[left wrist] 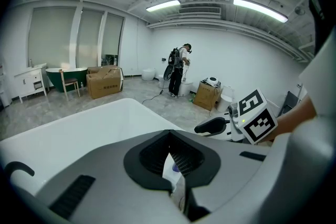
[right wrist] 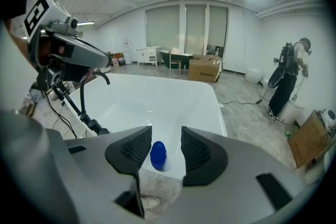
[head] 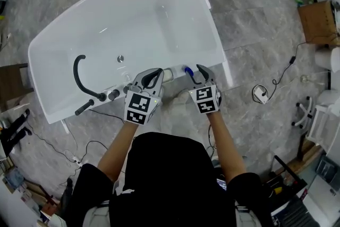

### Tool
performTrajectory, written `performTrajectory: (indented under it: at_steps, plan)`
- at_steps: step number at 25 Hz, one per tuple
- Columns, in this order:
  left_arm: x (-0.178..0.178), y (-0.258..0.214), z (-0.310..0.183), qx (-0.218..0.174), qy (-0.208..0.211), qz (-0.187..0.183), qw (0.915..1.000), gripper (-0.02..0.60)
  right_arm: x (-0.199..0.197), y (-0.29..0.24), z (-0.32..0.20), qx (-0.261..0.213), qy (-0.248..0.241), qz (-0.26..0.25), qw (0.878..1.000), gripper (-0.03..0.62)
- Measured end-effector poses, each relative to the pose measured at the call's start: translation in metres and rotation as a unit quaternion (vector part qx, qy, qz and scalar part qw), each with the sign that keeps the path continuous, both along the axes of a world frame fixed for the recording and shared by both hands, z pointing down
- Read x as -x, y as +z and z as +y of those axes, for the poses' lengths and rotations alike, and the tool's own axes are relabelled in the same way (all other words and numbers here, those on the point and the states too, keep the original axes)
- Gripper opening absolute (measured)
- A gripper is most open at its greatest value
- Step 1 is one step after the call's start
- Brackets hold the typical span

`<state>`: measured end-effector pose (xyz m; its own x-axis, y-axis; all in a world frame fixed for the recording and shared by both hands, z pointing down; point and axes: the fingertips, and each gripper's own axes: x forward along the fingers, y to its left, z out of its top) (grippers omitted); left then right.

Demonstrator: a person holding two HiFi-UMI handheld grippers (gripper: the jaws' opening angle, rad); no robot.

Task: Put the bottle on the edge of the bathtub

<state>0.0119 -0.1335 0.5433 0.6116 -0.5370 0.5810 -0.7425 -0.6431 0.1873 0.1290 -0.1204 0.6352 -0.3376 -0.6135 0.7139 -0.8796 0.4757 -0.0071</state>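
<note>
A small white bottle (head: 171,74) with a blue cap (head: 187,68) rests on the near rim of the white bathtub (head: 127,18), between my two grippers. My right gripper (head: 194,74) is open, its jaws standing on either side of the blue cap (right wrist: 158,155) without touching it. Just left of the bottle, my left gripper (head: 158,74) has its fingertips meeting. In the left gripper view only a white sliver of the bottle (left wrist: 171,171) shows through the slit below the tips. Nothing appears held between them.
A black faucet (head: 81,76) with its handles stands on the tub rim to the left. Cables (head: 69,151) and a cardboard box (head: 319,21) lie on the grey floor. A person (left wrist: 178,71) stands far off near boxes.
</note>
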Motion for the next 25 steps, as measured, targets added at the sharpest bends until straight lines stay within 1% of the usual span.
performTrajectory:
  at_steps: [5, 6, 9, 11, 14, 19, 25]
  plan:
    - [-0.005, -0.034, 0.004, -0.024, 0.006, 0.011, 0.9996, 0.014, -0.007, -0.060, -0.003, -0.037, 0.027, -0.021, 0.999, 0.176]
    - [-0.008, -0.043, 0.003, -0.030, 0.009, 0.014, 0.9994, 0.014, -0.010, -0.073, -0.005, -0.048, 0.032, -0.021, 0.998, 0.153]
    - [-0.017, -0.069, -0.004, -0.054, 0.021, 0.022, 0.9981, 0.014, -0.020, -0.110, -0.017, -0.082, 0.050, -0.018, 0.995, 0.132]
    - [-0.024, -0.086, -0.009, -0.071, 0.029, 0.025, 0.9967, 0.014, -0.029, -0.129, -0.022, -0.099, 0.064, -0.020, 0.993, 0.098]
    - [-0.029, -0.110, -0.007, -0.096, 0.041, 0.029, 0.9941, 0.014, -0.036, -0.159, -0.021, -0.124, 0.081, -0.029, 0.989, 0.067]
    - [-0.028, -0.148, -0.004, -0.138, 0.063, 0.027, 0.9881, 0.014, -0.031, -0.209, -0.019, -0.160, 0.091, -0.043, 0.982, 0.038]
    - [-0.033, -0.192, 0.001, -0.175, 0.070, 0.035, 0.9814, 0.014, -0.040, -0.254, -0.013, -0.177, 0.112, -0.047, 0.977, 0.025]
